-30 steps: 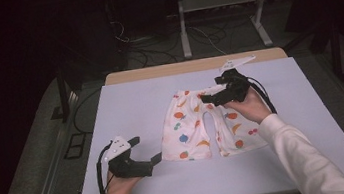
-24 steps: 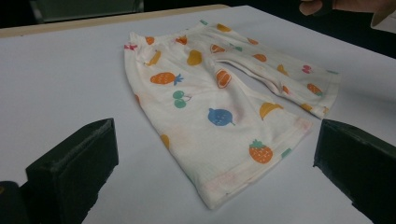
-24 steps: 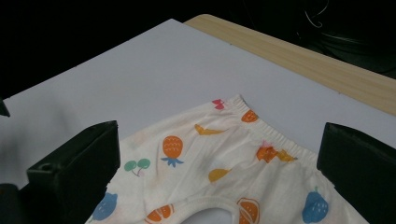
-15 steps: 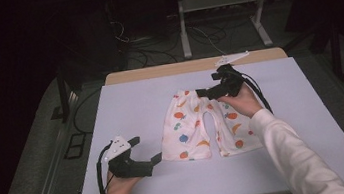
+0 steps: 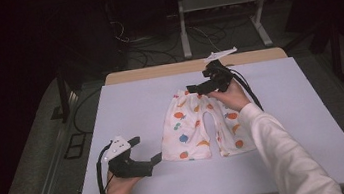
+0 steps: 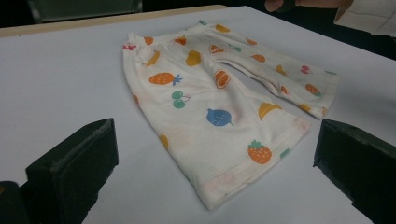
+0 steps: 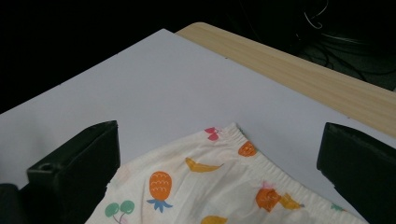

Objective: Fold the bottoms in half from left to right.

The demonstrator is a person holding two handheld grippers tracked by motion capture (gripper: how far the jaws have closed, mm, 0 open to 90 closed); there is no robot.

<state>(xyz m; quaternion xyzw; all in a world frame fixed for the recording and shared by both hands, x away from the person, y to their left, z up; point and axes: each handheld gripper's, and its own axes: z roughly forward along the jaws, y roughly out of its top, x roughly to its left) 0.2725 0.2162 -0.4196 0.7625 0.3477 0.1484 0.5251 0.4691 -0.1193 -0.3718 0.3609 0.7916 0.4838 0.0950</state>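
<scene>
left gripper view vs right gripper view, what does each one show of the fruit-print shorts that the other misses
The left gripper view takes in both legs and their hems, with a strawberry near the closer hem and a blue fruit above it. The right gripper view gives the elastic waistband close up, the wooden table edge beyond it and cables on the dark floor. Both share the fruit-print shorts lying flat on the white table cover, the orange pineapple, and open black jaws not touching the fabric.

Lab: dark room, floor cables (image 5: 154,54), metal stand (image 5: 222,14).
</scene>
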